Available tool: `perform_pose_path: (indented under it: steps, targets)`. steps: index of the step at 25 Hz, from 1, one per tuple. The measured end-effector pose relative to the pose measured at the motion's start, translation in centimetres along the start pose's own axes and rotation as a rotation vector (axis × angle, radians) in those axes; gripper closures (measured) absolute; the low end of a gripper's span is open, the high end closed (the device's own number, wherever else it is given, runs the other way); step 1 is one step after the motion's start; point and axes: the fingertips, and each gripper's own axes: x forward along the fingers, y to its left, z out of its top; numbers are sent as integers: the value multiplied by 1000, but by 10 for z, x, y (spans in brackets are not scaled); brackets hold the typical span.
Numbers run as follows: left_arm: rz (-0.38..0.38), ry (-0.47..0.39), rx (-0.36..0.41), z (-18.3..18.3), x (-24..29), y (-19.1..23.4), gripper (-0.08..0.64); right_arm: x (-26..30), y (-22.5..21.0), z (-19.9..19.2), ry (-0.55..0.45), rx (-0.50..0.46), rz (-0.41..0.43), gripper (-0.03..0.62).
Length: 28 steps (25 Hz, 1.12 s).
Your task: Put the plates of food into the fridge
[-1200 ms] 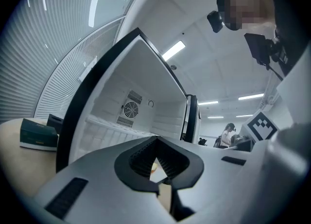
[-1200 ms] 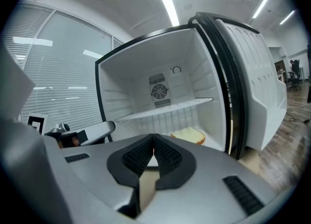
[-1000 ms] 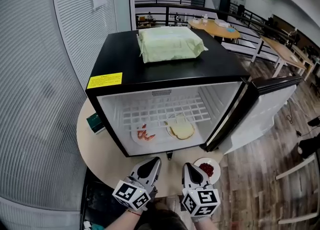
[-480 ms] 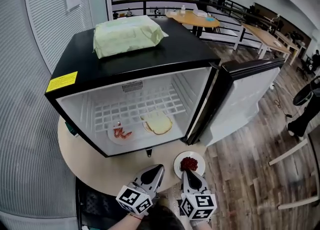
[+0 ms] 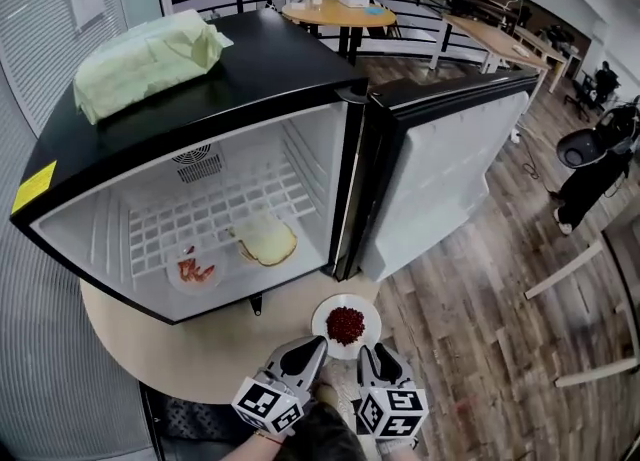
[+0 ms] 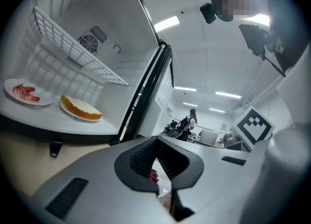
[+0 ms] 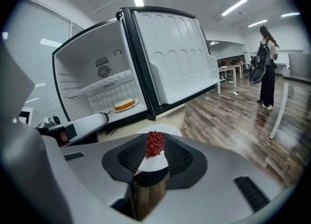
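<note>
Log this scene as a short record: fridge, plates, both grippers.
fridge: door open, stands on table
inside: bread plate, red-strip plate
outside: berry plate on table, before the fridge
on top: green pack
left gripper: shut, empty
right gripper: jaws have just been opening, aimed at berry plate, not gripping it

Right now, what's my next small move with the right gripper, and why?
Probably ease the right gripper forward and close on the rim of the berry plate: its jaws have just been opening, and the plate shows in their gap, ungripped.
</note>
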Motion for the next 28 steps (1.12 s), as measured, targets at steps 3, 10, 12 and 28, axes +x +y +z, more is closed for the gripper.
perform_pose_path:
  steps: [3, 10, 12, 28]
  targets:
    - [-8, 12, -10, -8, 11, -2, 554, 8, -18, -9, 23, 43, -29, 478]
    - [5, 27, -24, -18, 26, 4, 554, 35, -37, -34, 101, 256, -1, 408]
    - [14, 30, -29, -19, 29, 9, 554, 41, -38, -40, 116, 321, 12, 408]
    - [63, 16, -49, -19, 35, 37, 554, 59, -27, -48, 140, 746, 219, 507]
